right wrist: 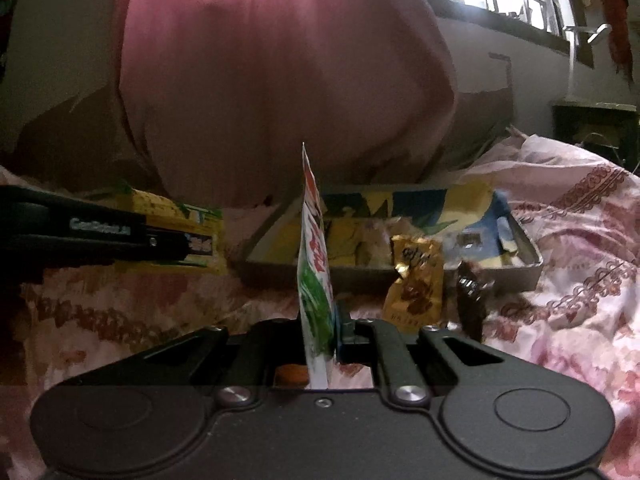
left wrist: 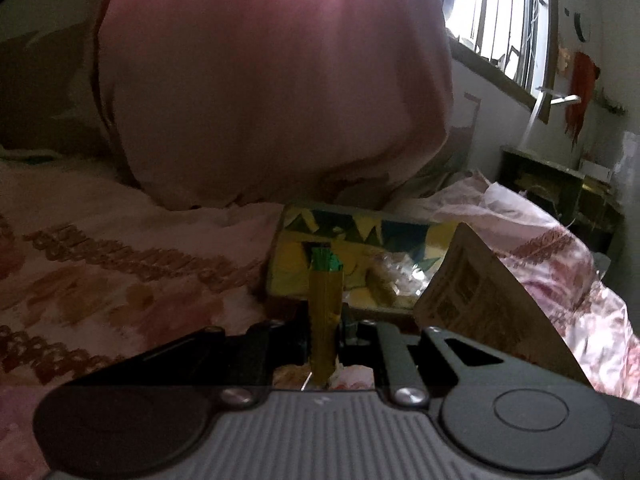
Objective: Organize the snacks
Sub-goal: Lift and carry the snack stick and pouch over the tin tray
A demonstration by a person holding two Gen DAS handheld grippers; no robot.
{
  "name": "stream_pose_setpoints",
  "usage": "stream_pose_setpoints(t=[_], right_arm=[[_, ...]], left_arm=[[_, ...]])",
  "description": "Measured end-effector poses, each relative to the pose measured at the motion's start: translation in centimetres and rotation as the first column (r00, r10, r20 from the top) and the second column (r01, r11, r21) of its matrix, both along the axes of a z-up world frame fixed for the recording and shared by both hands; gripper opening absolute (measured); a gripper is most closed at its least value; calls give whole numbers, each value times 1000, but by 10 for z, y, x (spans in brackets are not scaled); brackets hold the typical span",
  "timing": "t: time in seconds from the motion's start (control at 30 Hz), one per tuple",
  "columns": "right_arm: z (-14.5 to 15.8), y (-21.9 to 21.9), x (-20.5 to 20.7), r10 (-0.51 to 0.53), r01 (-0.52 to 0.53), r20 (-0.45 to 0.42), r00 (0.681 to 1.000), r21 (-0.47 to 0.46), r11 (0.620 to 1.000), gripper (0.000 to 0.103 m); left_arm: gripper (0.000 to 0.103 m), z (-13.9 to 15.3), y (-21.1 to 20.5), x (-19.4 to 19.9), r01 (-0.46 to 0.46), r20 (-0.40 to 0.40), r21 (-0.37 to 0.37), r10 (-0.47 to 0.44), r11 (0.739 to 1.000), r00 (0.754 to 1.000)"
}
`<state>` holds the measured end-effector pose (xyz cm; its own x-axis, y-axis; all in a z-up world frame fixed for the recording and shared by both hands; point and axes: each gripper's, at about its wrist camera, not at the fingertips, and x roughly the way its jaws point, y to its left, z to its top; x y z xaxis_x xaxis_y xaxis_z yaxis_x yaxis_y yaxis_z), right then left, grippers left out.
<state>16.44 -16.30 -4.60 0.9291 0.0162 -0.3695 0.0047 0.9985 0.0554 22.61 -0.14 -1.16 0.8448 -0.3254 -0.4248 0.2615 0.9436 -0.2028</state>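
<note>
In the left wrist view my left gripper [left wrist: 326, 322] is shut on a thin yellow snack packet with a green top [left wrist: 325, 304], seen edge on. Beyond it a tray with a yellow and blue pattern [left wrist: 316, 220] lies on the bed, with clear-wrapped snacks inside. In the right wrist view my right gripper [right wrist: 322, 324] is shut on a white, green and red packet [right wrist: 314, 248] that stands upright. The left gripper [right wrist: 172, 242] reaches in from the left with its yellow packet [right wrist: 200, 224]. A gold packet [right wrist: 416, 280] and a dark brown packet [right wrist: 472, 292] lean against the tray's grey front wall [right wrist: 516, 274].
A big pink pillow [right wrist: 280, 80] rises right behind the tray. The floral bedspread [left wrist: 120, 248] spreads left and bunches up on the right [right wrist: 580, 208]. A tan printed packet [left wrist: 480, 300] stands close at the right in the left wrist view. A barred window [left wrist: 508, 20] and a dark shelf [left wrist: 552, 184] lie far right.
</note>
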Motion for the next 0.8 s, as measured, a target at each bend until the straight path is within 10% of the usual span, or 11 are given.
stream_pose_setpoints(t=[0.47,0.8], right_arm=[[35,-91,85,-43,46,114,993,-27,999,10],[13,-166,156,-100,100,35,994,5,995,10]], left_arm=[[13,6,-95,97,37,59,-63,-33,997,998],[13,-14,-165,165,56,-14,-102,-57,993,998]])
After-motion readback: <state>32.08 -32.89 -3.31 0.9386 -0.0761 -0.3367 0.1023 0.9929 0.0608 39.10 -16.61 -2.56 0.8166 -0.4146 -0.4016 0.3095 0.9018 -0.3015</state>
